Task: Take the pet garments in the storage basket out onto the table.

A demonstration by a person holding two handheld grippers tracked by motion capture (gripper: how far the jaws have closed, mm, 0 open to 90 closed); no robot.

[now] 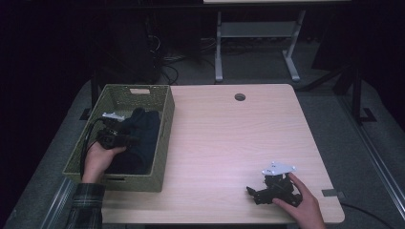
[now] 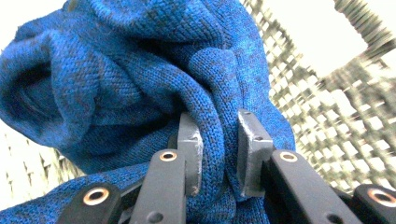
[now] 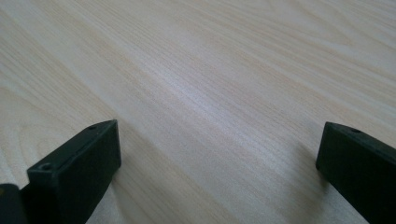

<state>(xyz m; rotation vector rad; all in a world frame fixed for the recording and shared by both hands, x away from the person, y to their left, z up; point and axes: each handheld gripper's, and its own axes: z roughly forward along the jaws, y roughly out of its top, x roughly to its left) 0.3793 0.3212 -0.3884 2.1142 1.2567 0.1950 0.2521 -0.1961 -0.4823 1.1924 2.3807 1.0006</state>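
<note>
A light wooden table (image 1: 229,143) with rounded corners stands on a grey floor (image 1: 321,112). Near the table's far edge, right of its middle, a small round hole (image 1: 239,97) is cut through the top. A short strip of grey tape (image 1: 333,193) sticks out at the table's near right corner. Behind the table, across the floor, stands the white metal frame (image 1: 258,29) of another desk, its two legs ending in flat feet. Dark cables (image 1: 167,67) lie tangled on the floor beyond the table's far left corner. The room around the table is very dark.

Crumpled blue knit garment (image 2: 140,79), inside green woven basket (image 1: 165,138)
</note>
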